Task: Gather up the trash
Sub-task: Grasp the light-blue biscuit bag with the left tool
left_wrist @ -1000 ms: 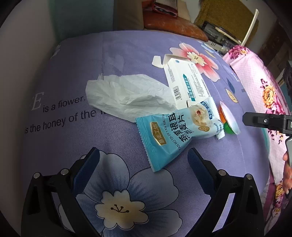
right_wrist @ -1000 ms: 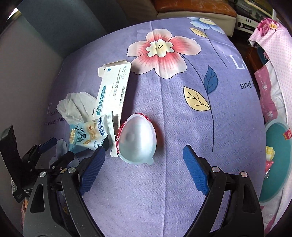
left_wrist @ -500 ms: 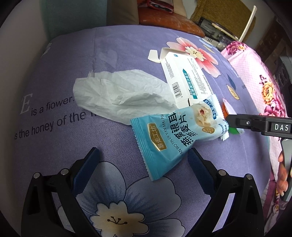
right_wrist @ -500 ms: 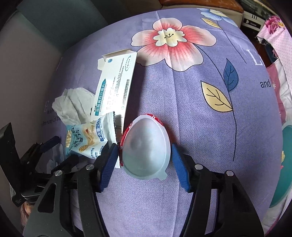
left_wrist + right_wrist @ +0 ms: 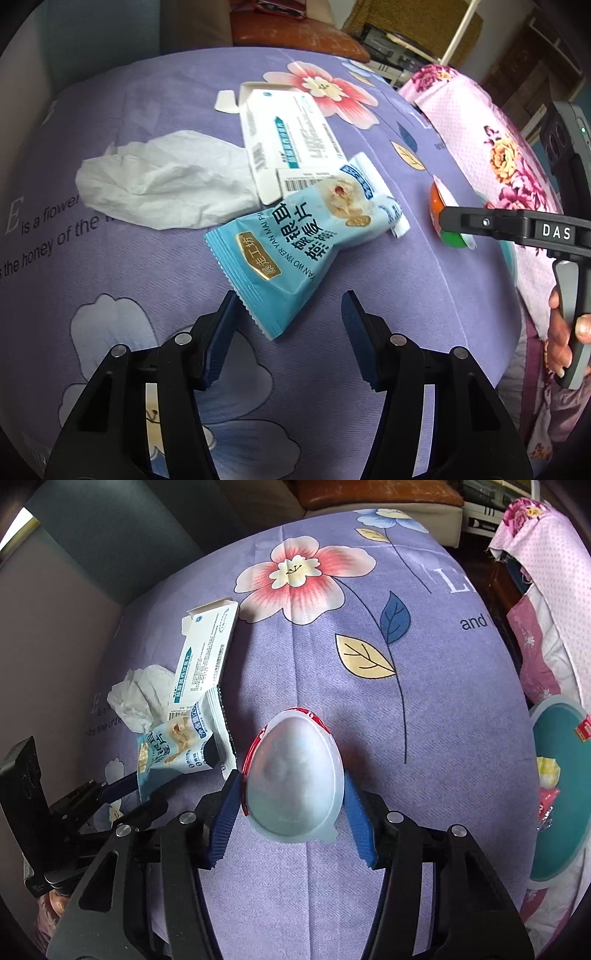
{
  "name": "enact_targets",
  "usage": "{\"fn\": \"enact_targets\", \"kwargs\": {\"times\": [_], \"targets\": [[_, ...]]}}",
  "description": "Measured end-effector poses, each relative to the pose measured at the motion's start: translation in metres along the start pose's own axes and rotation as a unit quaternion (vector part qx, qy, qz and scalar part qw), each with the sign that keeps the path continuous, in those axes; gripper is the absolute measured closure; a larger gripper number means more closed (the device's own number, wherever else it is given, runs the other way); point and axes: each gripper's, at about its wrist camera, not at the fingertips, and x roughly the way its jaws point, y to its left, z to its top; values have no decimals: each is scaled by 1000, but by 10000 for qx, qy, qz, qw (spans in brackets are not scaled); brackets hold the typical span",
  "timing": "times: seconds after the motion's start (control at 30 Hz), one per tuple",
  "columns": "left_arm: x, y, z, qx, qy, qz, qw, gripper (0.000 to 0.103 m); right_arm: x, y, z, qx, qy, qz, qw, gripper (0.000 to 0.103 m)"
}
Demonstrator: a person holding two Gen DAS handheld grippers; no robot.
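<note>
We see soft, even daylight on the purple bedsheet (image 5: 110, 155), with no glare. The blue snack packet (image 5: 295, 251) smears slightly with motion blur. Fisheye distortion bulges the bed and blackens the corners. A faint shadow lies just beside the egg-shaped plastic cup (image 5: 293, 775)
</note>
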Motion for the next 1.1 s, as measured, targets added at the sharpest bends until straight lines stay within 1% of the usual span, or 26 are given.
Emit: {"fn": "enact_targets", "kwargs": {"times": [0.27,0.37,0.4,0.47,0.6,0.67,0.8,0.97,1.07,1.1], "targets": [[6,-47,-13,423,323,-419,9977,44,-17,-25,-19,176,-163,-157,9996,51],[-2,-56,-14,589,263,-244,9976,43,-24,-37,-27,209,-250,-222,9992,51],[-5,-55,-12,582,217,-174,9979,36,-26,-42,-30,237,-267,-216,9991,51],[-12,-50,-7,501,72,8,9987,29,-28,-49,-34,285,-296,-218,9989,51],[-19,-37,10,257,-107,309,9991,22,-31,-58,-39,346,-350,-179,9986,51],[-16,-36,18,272,-131,466,9985,21,-31,-60,-40,364,-358,-147,9986,51],[4,-40,34,416,-31,726,9965,21,-32,-64,-42,373,-386,-130,9985,51],[29,-47,42,560,189,848,9946,21,-37,-70,-43,370,-472,-206,9980,51],[35,-52,41,568,185,835,9947,21,-39,-76,-43,424,-494,-182,9977,51],[36,-54,40,544,176,827,9949,25,-39,-78,-43,435,-497,-179,9977,51]]}}
